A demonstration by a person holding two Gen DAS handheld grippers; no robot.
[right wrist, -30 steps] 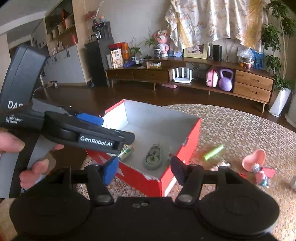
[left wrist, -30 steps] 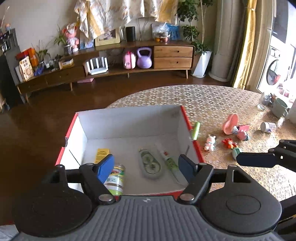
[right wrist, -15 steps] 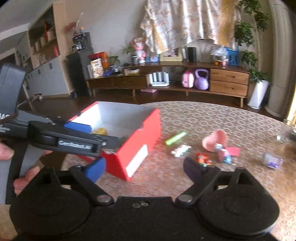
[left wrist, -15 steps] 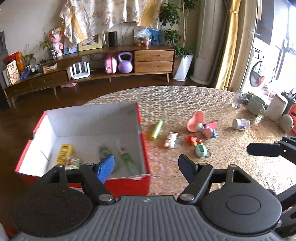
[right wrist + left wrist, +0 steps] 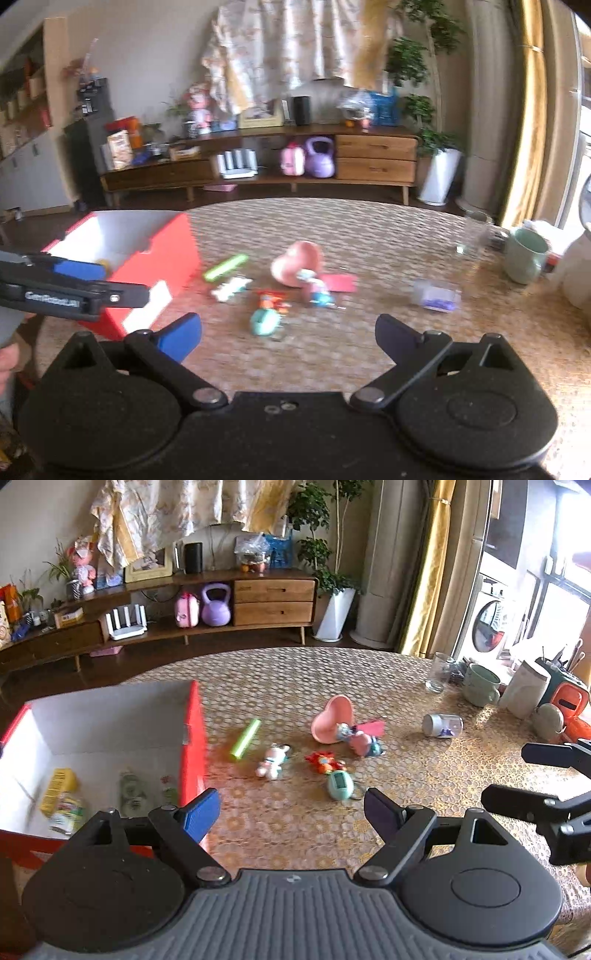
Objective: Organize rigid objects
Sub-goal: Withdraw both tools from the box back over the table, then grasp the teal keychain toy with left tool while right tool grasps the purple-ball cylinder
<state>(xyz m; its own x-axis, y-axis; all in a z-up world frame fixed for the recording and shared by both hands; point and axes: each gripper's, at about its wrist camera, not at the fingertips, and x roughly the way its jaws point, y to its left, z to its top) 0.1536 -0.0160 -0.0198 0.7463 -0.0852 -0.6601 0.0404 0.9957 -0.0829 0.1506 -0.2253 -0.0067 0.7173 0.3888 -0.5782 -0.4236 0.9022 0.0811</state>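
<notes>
A red box (image 5: 192, 738) with a white inside stands at the left and holds a yellow carton (image 5: 59, 790) and a few small items. Right of it on the table lie a green tube (image 5: 245, 737), a white figure (image 5: 272, 762), a red-orange toy (image 5: 325, 762), a teal keychain (image 5: 340, 784), a pink heart case (image 5: 330, 720) and a small jar (image 5: 441, 725). My left gripper (image 5: 291, 812) hangs above the table before the keychain, jaws opening, nothing between them. My right gripper (image 5: 288, 338) is also opening and empty, the keychain (image 5: 264, 321) just beyond it.
A green mug (image 5: 480, 685), a glass (image 5: 437, 672), a white jug (image 5: 524, 688) and an orange holder (image 5: 569, 705) crowd the table's far right. The right gripper's fingers (image 5: 517, 805) reach in at the right edge of the left wrist view. The table's rounded far edge (image 5: 295, 651) drops to a wooden floor.
Both views have swung right, from over the red box to the toys on the table. The right gripper's jaws have spread much wider; the left's a little.
</notes>
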